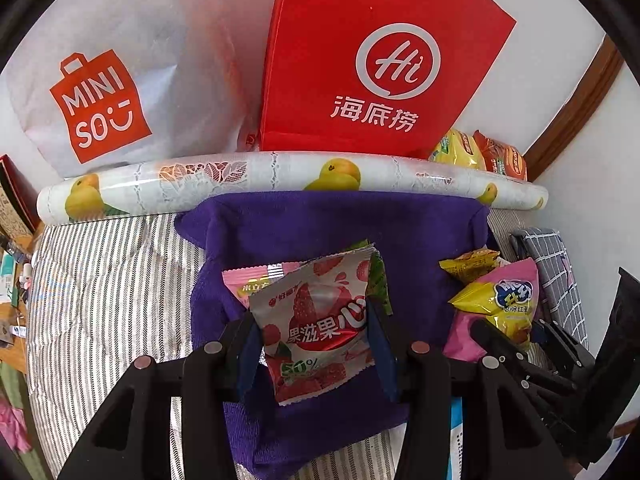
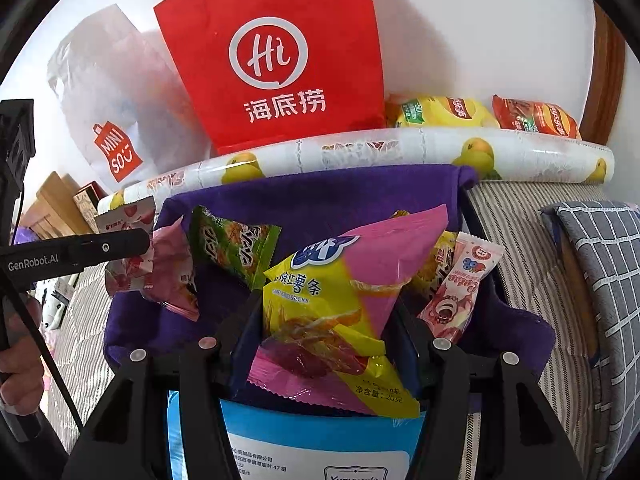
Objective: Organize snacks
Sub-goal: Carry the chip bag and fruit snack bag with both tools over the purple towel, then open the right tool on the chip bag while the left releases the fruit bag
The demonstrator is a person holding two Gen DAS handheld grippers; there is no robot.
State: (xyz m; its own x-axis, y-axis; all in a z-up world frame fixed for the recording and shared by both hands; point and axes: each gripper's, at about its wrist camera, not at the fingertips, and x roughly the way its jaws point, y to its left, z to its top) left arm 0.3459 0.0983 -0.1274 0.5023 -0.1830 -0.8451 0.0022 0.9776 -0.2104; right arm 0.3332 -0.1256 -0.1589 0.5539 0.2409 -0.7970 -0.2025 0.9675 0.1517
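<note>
The snacks lay on a purple towel (image 1: pixel 320 224): our left hand-held gripper (image 1: pixel 316 344) clamped a light, crinkly strawberry-print foil packet (image 1: pixel 316 320); the right hand-held gripper (image 2: pixel 328 344) clamped a soft pink-and-yellow sweet-potato-strip bag (image 2: pixel 340 300) mid-body above that towel.

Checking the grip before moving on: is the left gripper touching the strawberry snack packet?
Touching. The left wrist view shows the left gripper with both blue pads pressed against the sides of the strawberry snack packet.
</note>
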